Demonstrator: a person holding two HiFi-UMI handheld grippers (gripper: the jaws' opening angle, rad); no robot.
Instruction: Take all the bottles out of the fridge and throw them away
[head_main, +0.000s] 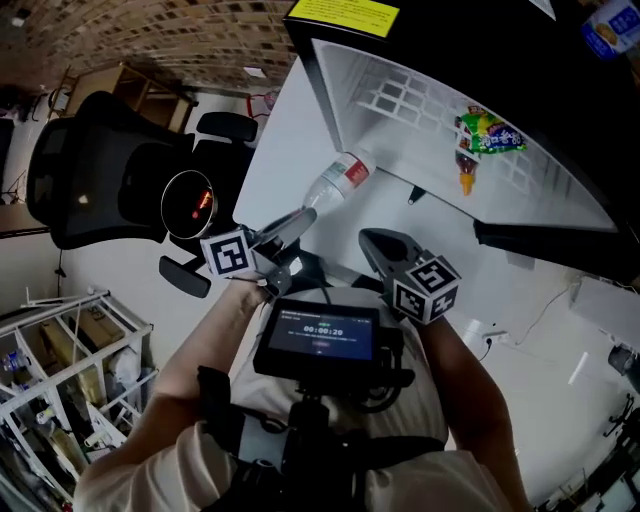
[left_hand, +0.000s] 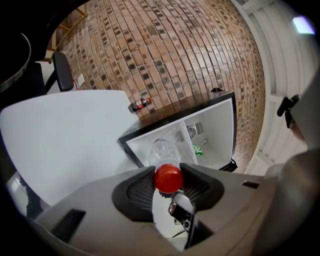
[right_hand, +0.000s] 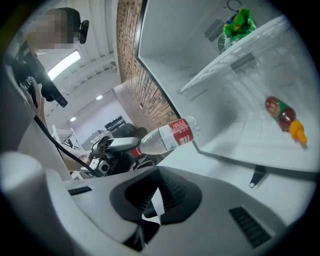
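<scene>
Brick walling and pale floor surround an open mini fridge, seen steeply from above; a clear plastic bottle with a red label hangs in the air just outside the fridge's open front, clamped at its red cap by the left gripper; its long axis runs from the jaws toward 1 o'clock, base toward the fridge. At 3 o'clock from that gripper, close beside it, the right gripper has its jaws pressed together on nothing.

Inside the fridge, at 1 o'clock from the right gripper, an orange-capped bottle lies on its side below a wire shelf; a green snack packet rests further back. A dark bottle lies at the foot of the brick wall; a black office chair stands at 9 o'clock.

No bin shows in any view; the empty right gripper looks nearer to the bottle left in the fridge.
</scene>
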